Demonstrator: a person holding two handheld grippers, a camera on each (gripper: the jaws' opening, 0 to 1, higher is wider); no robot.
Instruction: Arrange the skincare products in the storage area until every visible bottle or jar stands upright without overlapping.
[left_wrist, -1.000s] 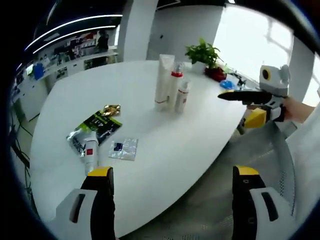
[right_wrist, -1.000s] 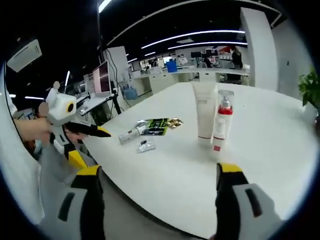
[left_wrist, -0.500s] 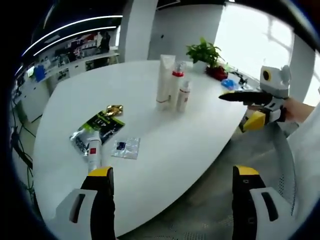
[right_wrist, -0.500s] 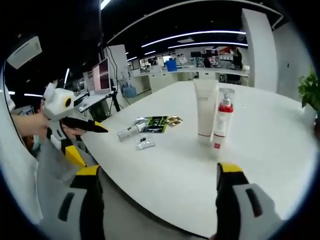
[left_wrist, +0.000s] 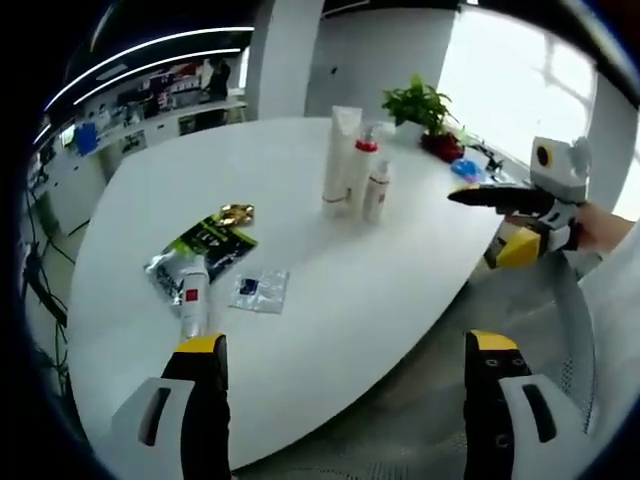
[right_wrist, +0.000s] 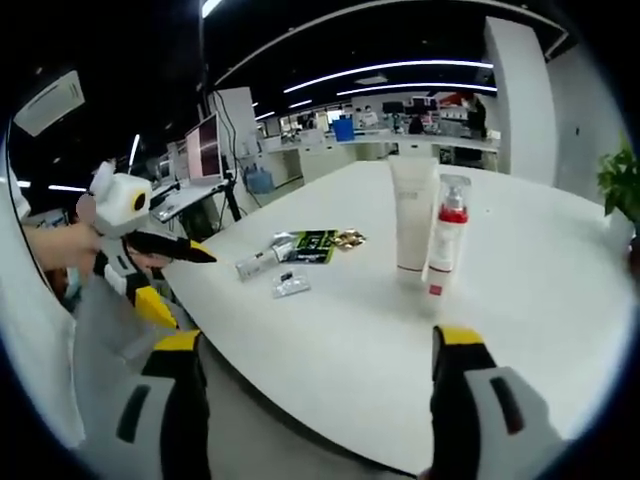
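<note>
Counter (left_wrist: 330, 290): 3 bottles (left_wrist: 352, 170) upright, 1 tube (left_wrist: 193, 300) lying flat. Left gripper (left_wrist: 345, 345) and right gripper (right_wrist: 315, 340) both open, empty, unchanged; only cameras drifted, so no progress.

A round white table (left_wrist: 330, 290) is seen. At its far right edge a green potted plant in a red pot (left_wrist: 425, 110) is stood, with small blue items (left_wrist: 466, 168) just beside it. Far left, office desks with monitors and shelving (left_wrist: 150, 120) are ranged under long ceiling light strips (right_wrist: 400, 70). A white column (right_wrist: 515, 90) is noted far right.
</note>
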